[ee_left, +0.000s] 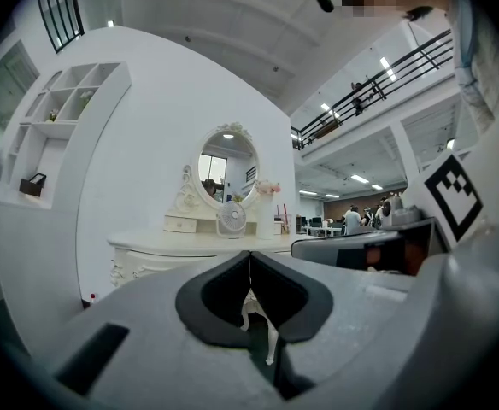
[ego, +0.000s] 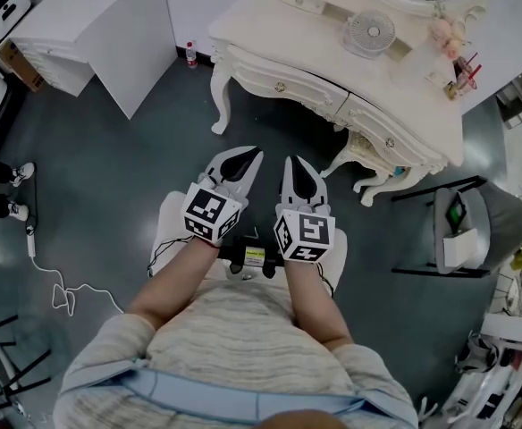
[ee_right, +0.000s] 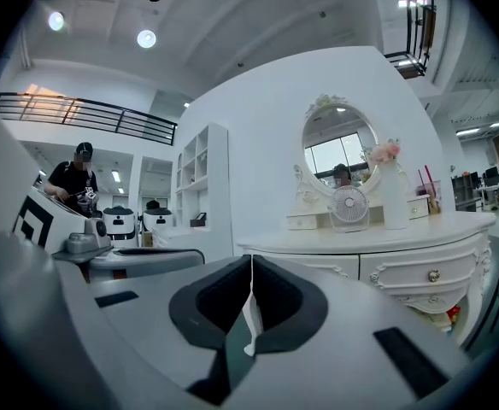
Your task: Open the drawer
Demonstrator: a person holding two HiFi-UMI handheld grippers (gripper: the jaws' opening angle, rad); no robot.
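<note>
The task has not really begun, as far as the views show. The left tongs (ego: 251, 154) and the right tongs (ego: 293, 162) are both closed tight with nothing between them. They are held side by side, pointing level towards the cream dressing table (ego: 288, 27) and well apart from it. Under the front edge of its tabletop sit two drawers, a left drawer (ego: 301, 94) and a right drawer (ego: 373, 132), each with a small round knob (ego: 280, 87). Both fronts look flush with the frame, so I judge them shut. A small fan (ego: 369, 32) stands on the tabletop towards its back edge, in front of the oval mirror (ee_right: 339, 146). Everything is left to do: close the gap, open one pair of tongs, pinch a knob and pull the drawer out. Which drawer is meant I cannot tell
</note>
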